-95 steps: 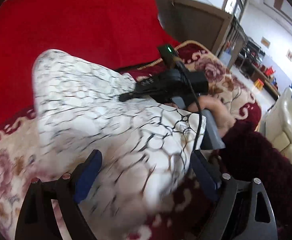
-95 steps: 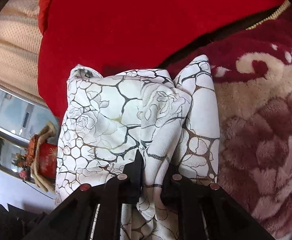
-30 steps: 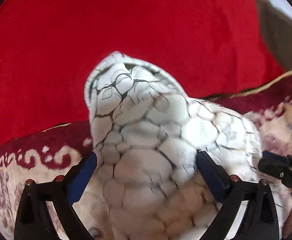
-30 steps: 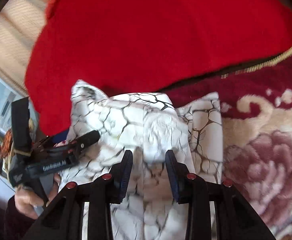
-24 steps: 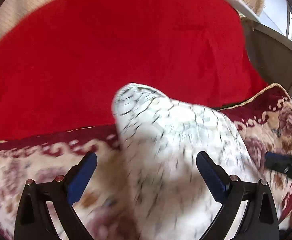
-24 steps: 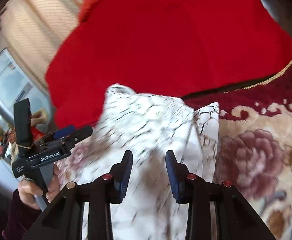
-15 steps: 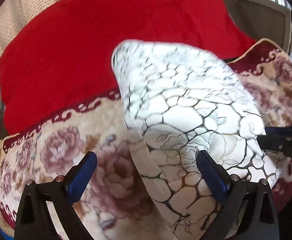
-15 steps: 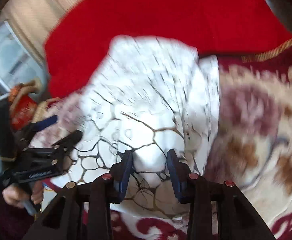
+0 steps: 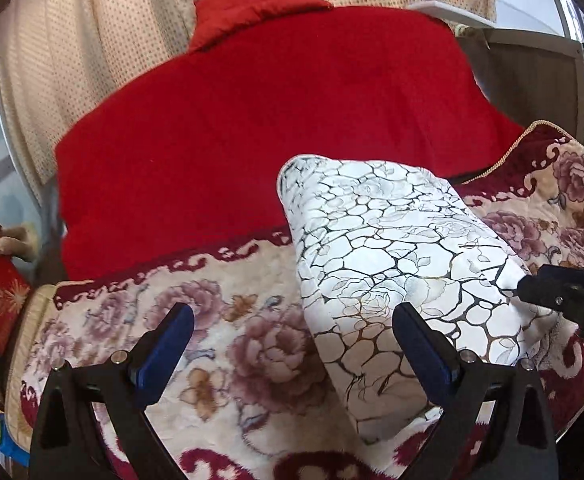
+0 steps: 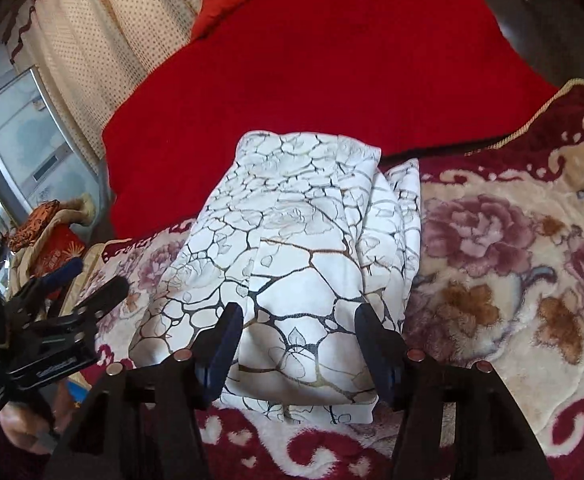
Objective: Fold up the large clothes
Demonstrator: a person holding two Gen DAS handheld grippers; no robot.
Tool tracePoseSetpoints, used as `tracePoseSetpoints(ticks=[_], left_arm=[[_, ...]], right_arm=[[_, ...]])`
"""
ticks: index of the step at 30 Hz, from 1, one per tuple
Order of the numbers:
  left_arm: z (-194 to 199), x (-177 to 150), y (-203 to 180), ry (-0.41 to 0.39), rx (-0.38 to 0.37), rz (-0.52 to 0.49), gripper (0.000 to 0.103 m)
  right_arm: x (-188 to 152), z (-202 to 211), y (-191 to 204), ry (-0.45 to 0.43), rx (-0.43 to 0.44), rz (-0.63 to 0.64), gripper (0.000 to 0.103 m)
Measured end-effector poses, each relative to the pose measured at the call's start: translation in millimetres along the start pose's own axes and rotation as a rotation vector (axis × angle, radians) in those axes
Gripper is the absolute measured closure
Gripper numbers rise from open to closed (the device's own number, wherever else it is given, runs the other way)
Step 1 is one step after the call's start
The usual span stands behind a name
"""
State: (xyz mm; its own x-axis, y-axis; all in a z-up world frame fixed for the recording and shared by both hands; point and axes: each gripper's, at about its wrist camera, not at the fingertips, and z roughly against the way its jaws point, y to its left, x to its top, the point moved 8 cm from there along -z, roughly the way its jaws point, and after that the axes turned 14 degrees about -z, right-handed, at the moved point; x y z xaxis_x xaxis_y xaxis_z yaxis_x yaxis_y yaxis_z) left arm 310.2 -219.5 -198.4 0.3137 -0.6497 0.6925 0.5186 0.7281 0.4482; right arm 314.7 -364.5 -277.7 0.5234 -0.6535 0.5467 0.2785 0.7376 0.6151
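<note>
both tools, left (image 9: 292, 354) and right (image 10: 298, 344), gape empty by the folded garment (image 10: 292, 264) on the blanket (image 9: 220, 328); a snagging finger could undo its loose right layers.

Left gripper (image 9: 290, 346): black angular frame, lower frame; blue pads (image 9: 164, 354) on finger inner faces, silver screw heads on arms. Right gripper (image 10: 298, 340): black frame, dark blue pads (image 10: 220, 344), reddish-silver screws. Lower left of right wrist view: black body with white lettering, too small to read; bare skin of hand (image 10: 22, 426) below it.
</note>
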Motion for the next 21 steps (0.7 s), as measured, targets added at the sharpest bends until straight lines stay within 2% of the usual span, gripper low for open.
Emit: tracePoseSetpoints(ticks=[7, 11, 14, 17, 21], left_arm=[[2.0, 1.3, 5.5, -0.006, 0.024, 0.004, 0.004], [-13.5, -2.8, 1.6, 0.028, 0.028, -0.007, 0.004], [-51.0, -23.1, -11.5, 0.142, -0.022, -0.029, 0.003], [-63.7, -34.6, -8.3, 0.131, -0.073, 0.070, 0.002], [-69.9, -33.8, -13.5, 0.164, -0.094, 0.018, 0.001]], right_arm=[[1.0, -10.0, -2.6, 0.001, -0.010, -0.005, 0.042], [-7.1, -33.6, -10.7, 0.101, -0.055, -0.024, 0.042], [-9.0, -42.7, -14.9, 0.131, -0.067, -0.019, 0.042], [-10.9, -45.7, -14.8, 0.144, -0.071, -0.009, 0.042], [-13.2, -47.5, -14.9, 0.159, -0.055, -0.011, 0.042]])
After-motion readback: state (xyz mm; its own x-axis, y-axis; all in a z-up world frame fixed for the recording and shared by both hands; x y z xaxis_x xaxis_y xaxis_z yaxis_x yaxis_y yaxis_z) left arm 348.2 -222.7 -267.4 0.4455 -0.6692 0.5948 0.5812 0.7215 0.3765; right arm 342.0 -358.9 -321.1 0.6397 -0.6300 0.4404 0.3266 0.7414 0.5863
